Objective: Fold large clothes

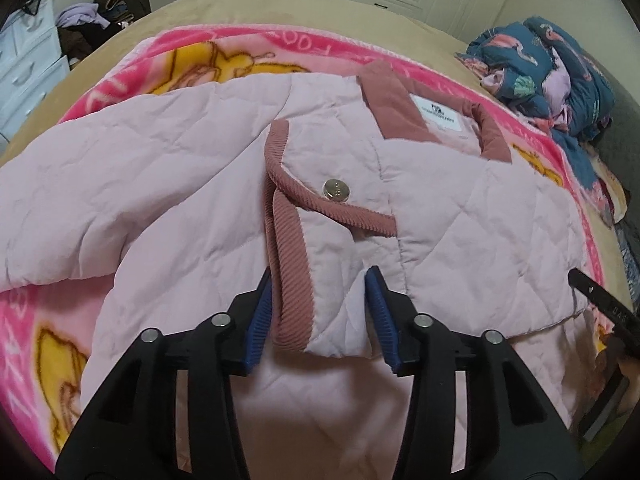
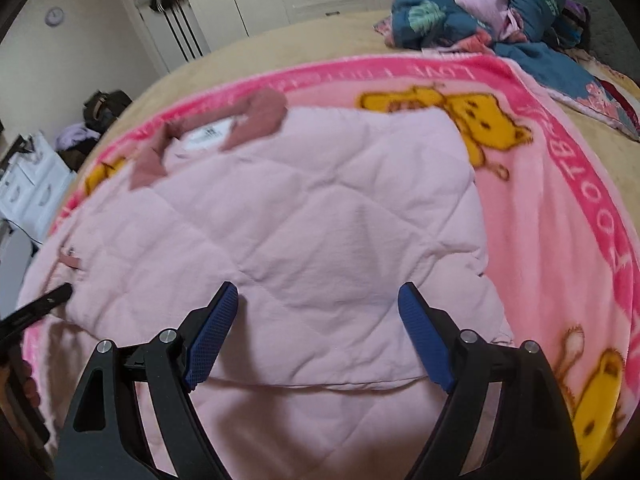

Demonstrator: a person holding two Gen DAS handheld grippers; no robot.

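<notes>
A: Left tongs (image 1: 319,312): jaws parted, straddling the sleeve cuff (image 1: 320,300), which lies between the pads; no clear pinch, so I read it as let go. Right tongs (image 2: 318,334): jaws wide, nothing between them, hanging over the jacket's near hem.

B: Where is the jacket (image 1: 200,184)?

A: Flat on the pink cartoon blanket (image 1: 248,52), which covers the bed (image 1: 240,4). One sleeve is folded in across the body, its cuff near the snap button (image 1: 336,191) and well short of the collar (image 1: 400,108).

B: Step?

A: Likely sleeve fold-in just set down. The next move probably needs both tongs at the hem, each pinching a corner, to lift it toward the collar.

B: Obstacles?

A: Blanket beneath the jacket could get pinched along with it. A heap of blue patterned bedding (image 2: 480,4) sits beyond the collar, well apart from the jacket. Drawers (image 1: 28,64) and piled clothes (image 1: 82,14) stand off the bed.
</notes>
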